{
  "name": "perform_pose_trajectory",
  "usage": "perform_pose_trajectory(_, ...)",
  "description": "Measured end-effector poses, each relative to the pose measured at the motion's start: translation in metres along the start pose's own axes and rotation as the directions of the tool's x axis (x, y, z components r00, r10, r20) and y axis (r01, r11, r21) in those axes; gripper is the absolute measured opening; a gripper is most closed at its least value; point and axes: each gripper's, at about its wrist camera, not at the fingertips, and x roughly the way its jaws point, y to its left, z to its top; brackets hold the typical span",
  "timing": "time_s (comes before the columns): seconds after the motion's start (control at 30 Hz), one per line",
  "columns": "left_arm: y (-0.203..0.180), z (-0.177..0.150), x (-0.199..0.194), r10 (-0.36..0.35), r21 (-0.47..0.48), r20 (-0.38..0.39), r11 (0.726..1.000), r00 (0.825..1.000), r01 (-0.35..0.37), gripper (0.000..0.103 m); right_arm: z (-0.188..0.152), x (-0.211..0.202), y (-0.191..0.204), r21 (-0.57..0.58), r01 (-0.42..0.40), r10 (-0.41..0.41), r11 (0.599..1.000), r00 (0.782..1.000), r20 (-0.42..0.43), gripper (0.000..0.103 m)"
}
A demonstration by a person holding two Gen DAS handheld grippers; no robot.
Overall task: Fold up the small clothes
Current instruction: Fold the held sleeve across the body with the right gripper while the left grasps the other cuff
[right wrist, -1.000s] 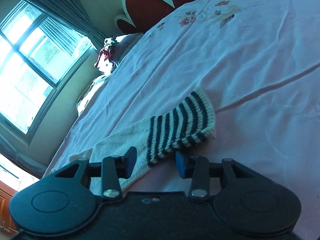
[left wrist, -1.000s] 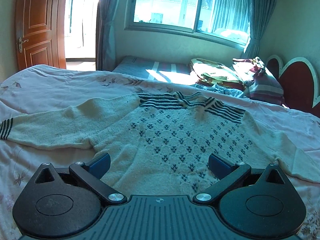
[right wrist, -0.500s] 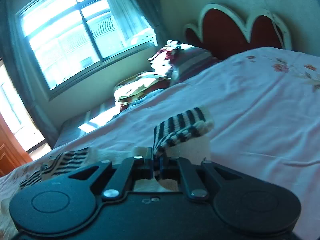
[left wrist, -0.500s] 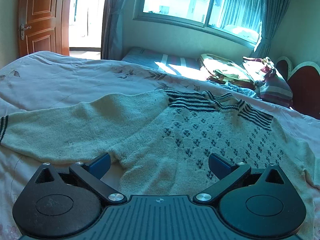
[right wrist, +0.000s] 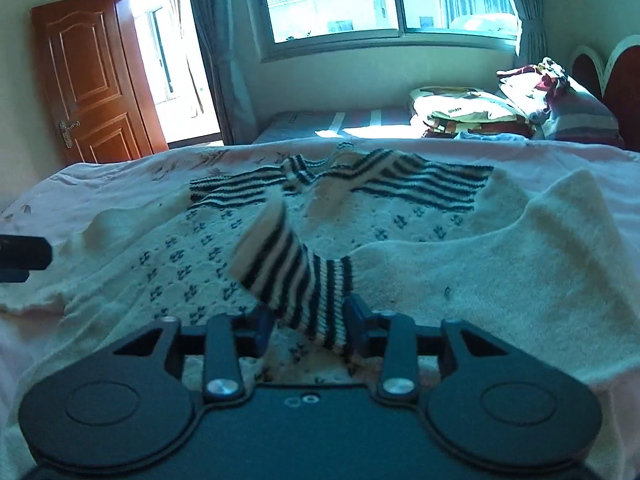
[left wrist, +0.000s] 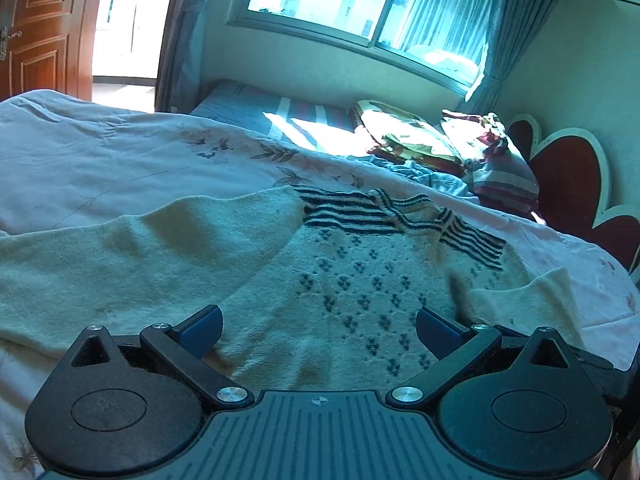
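1. Right gripper [right wrist: 308,326], bottom centre of right view: jaws opening, striped cuff [right wrist: 296,276] between them, pads apparently off it. Looks like the sleeve release; best to back straight out so cuff drops flat, no snag.
2. Left gripper [left wrist: 318,326], bottom of left view: spread wide, empty, low over hem area.
3. Sweater [left wrist: 352,280], mid frame, flat on bed [left wrist: 120,160]; right sleeve [right wrist: 520,264] folded over patterned front, left sleeve [left wrist: 100,264] out toward left edge — probably next.
4. Upper right: piled bedding [left wrist: 420,136], headboard [left wrist: 568,176]; well apart, no obstruction.
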Motion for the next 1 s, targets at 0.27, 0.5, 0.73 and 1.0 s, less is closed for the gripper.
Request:
perform_pose_trajectory(0.27,-0.068,-0.006,0.082,-0.224,-0.044,-0.173,0.975,0.959,0.219,0.065,-0.018,-0.079,-0.074,0.279,0.033,-0.051,0.960,0.997,0.057,0.049)
perform_pose_trajectory(0.5,-0.092,-0.008,0.110,-0.218,-0.069,-0.224,0.976,0.950,0.207,0.005,-0.037,-0.107,-0.138,0.551,-0.039,-0.030,0.834,0.993,0.116,0.050)
perform_pose_trajectory(0.73,-0.053,0.014,0.072,-0.155,-0.053,-0.106,0.987,0.982,0.150,0.005,-0.051,-0.083,-0.170,0.746,-0.180,0.073,0.641,0.982,0.174,0.051)
perform_pose_trajectory(1.0,-0.018,0.013,0.077,-0.126,-0.088,-0.134,0.990,0.983,0.115,0.005,-0.061,-0.043,-0.192,0.862,-0.228,0.091,0.453,0.974,0.210,0.052)
